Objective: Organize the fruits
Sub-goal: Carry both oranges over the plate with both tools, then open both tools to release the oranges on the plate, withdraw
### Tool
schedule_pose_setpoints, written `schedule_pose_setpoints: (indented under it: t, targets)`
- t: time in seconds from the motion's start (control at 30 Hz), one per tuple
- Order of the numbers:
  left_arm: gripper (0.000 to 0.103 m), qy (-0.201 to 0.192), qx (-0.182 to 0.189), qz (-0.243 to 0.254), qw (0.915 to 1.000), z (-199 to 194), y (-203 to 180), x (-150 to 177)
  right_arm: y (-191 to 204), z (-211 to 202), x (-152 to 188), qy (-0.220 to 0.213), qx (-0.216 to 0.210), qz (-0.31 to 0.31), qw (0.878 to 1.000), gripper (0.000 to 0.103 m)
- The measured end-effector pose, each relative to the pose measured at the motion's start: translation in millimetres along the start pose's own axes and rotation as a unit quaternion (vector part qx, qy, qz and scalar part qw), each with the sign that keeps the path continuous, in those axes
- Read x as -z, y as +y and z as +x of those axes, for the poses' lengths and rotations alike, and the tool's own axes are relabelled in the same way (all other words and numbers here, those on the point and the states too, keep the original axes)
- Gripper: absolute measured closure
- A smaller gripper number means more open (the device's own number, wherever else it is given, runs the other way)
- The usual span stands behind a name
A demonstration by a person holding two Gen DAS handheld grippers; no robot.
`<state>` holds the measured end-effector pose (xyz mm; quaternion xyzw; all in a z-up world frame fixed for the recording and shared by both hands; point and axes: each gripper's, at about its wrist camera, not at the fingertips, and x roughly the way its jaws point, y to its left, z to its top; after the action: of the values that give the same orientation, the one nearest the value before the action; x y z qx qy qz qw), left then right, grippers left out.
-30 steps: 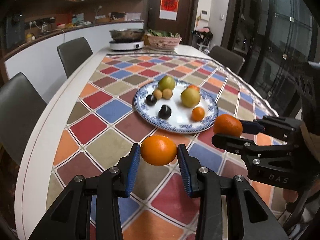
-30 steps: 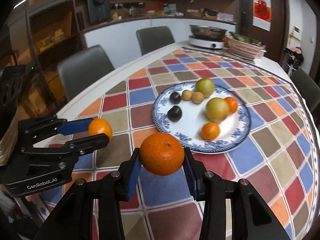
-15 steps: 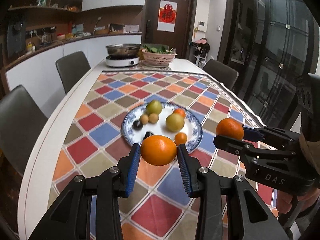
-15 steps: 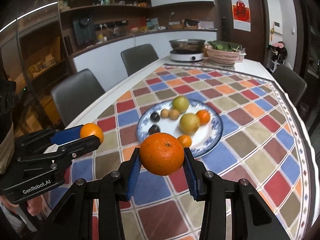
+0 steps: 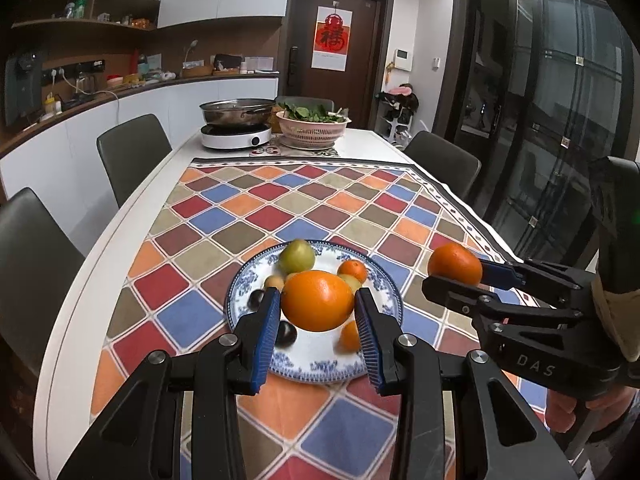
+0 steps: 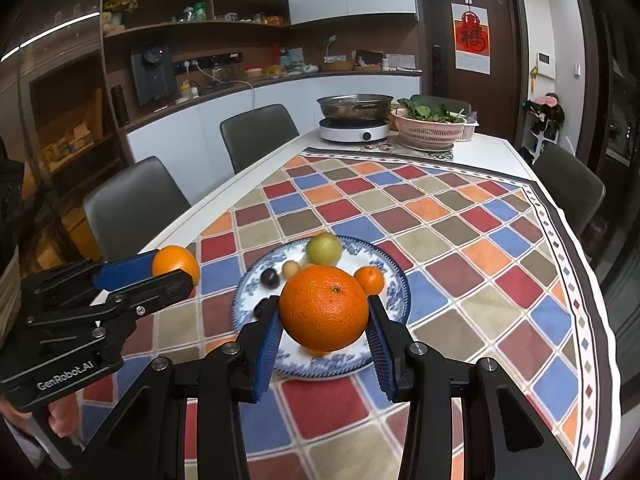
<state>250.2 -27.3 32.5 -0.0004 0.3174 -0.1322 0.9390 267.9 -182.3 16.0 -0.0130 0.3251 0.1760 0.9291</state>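
My left gripper [image 5: 317, 322] is shut on an orange [image 5: 318, 300], held in the air above the near side of a blue-and-white plate [image 5: 384, 284]. My right gripper [image 6: 324, 330] is shut on a larger orange [image 6: 324, 314], also held above the plate [image 6: 394, 280]. The plate holds a green fruit [image 5: 296, 256], small oranges [image 5: 352, 271], small tan fruits and dark plums [image 5: 285, 334]. Each gripper shows in the other's view: the right one [image 5: 454, 270] at right, the left one [image 6: 172, 266] at left.
The plate sits on a checkered cloth [image 5: 320, 208] on a long white table. At the far end stand a pan on a cooker [image 5: 236, 128] and a pink basket of greens [image 5: 312, 126]. Grey chairs [image 5: 134, 152] line both sides.
Both grippers have risen and pulled back with their oranges. The plate now appears farther away and lower in both views.
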Motion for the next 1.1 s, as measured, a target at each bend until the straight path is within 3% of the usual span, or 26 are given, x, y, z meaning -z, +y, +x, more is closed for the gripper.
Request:
schedule_pose_setpoints:
  t: [0.47, 1.1]
  targets:
    - [0.065, 0.049, 0.022, -0.028, 0.9982, 68, 12, -11, -30, 59, -5, 0.043, -0.005, 0.032, 0.999, 0.061]
    - [0.065, 0.109, 0.001, -0.021, 0.9938, 129, 21, 9, -51, 116, 19, 0.102, -0.012, 0.062, 0.993, 0.061]
